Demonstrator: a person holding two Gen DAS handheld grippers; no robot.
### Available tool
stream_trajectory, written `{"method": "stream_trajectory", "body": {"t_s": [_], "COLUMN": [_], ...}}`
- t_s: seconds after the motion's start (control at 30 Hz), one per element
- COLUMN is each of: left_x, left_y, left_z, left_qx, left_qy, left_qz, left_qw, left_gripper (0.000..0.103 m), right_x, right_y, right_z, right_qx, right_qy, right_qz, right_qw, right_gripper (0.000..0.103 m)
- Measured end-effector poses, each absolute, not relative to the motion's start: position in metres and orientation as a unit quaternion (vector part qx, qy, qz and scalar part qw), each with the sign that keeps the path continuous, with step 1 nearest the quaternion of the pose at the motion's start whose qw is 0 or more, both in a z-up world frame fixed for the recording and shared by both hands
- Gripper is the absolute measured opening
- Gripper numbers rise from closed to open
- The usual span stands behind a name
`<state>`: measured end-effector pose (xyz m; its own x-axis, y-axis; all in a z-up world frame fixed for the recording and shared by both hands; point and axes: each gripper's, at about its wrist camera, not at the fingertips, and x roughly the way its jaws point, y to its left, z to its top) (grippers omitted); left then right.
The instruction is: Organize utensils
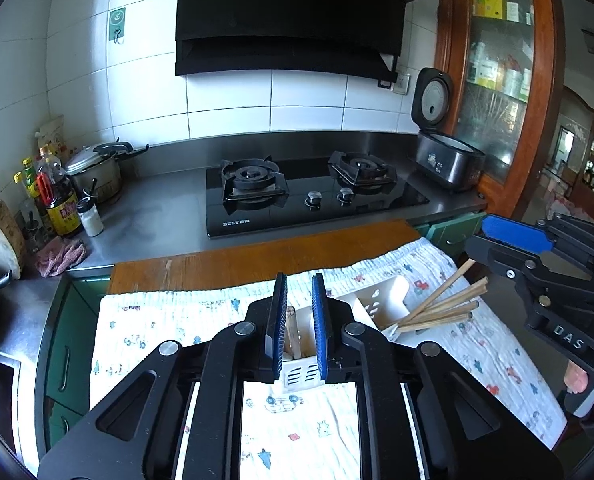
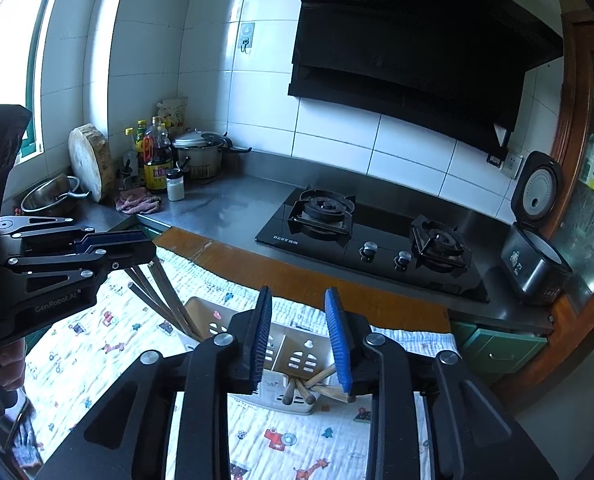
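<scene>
chopsticks [image 1: 441,304] sit in the white caddy [image 1: 381,300] on the patterned cloth [image 1: 509,364], leaning out of one end compartment with their long axis tilted up. in the left view they lean toward the right gripper [image 1: 497,240], whose jaws look nearly closed with nothing held. the left gripper [image 1: 299,316] hangs right above the other end of the caddy, jaws a little apart around thin air, over a compartment with a couple of wooden sticks [image 1: 292,332] in it. i'd guess the right one is nearer the leaning bunch and should come in along that tilt.
</scene>
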<state>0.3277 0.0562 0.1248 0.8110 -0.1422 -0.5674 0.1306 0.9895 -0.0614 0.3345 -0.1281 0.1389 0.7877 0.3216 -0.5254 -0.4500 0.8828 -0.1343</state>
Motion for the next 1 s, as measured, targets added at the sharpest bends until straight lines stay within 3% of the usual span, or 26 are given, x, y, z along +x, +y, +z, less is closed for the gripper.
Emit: {"method": "stream_trajectory", "body": {"t_s": [0.23, 0.37, 0.43, 0.47, 0.53, 0.83, 0.9, 1.0], "left_x": [0.302, 0.278, 0.264, 0.258, 0.243, 0.184, 0.169, 0.152], "left_y": [0.056, 0.057, 0.058, 0.057, 0.056, 0.054, 0.050, 0.046], "left_z": [0.130, 0.131, 0.131, 0.131, 0.130, 0.116, 0.111, 0.105], "left_qx": [-0.018, -0.022, -0.024, -0.024, -0.018, -0.028, -0.014, -0.001], "left_qy": [0.285, 0.274, 0.269, 0.266, 0.258, 0.239, 0.230, 0.224], "left_qz": [-0.078, -0.077, -0.071, -0.068, -0.060, -0.043, -0.027, -0.009], "left_qw": [0.955, 0.958, 0.960, 0.961, 0.964, 0.970, 0.973, 0.975], "left_gripper": [0.013, 0.024, 0.034, 0.044, 0.047, 0.082, 0.092, 0.098], "right_x": [0.313, 0.295, 0.284, 0.278, 0.265, 0.214, 0.205, 0.192], "right_y": [-0.139, -0.145, -0.148, -0.149, -0.151, -0.162, -0.165, -0.170], "right_z": [0.145, 0.143, 0.142, 0.142, 0.141, 0.120, 0.113, 0.099], "right_qx": [-0.117, -0.111, -0.109, -0.108, -0.107, -0.101, -0.098, -0.090], "right_qy": [0.240, 0.236, 0.235, 0.232, 0.228, 0.228, 0.227, 0.236], "right_qz": [0.209, 0.211, 0.210, 0.210, 0.205, 0.192, 0.186, 0.182], "right_qw": [0.941, 0.942, 0.943, 0.944, 0.946, 0.949, 0.951, 0.950], "right_gripper": [0.036, 0.040, 0.041, 0.041, 0.050, 0.079, 0.084, 0.088]}}
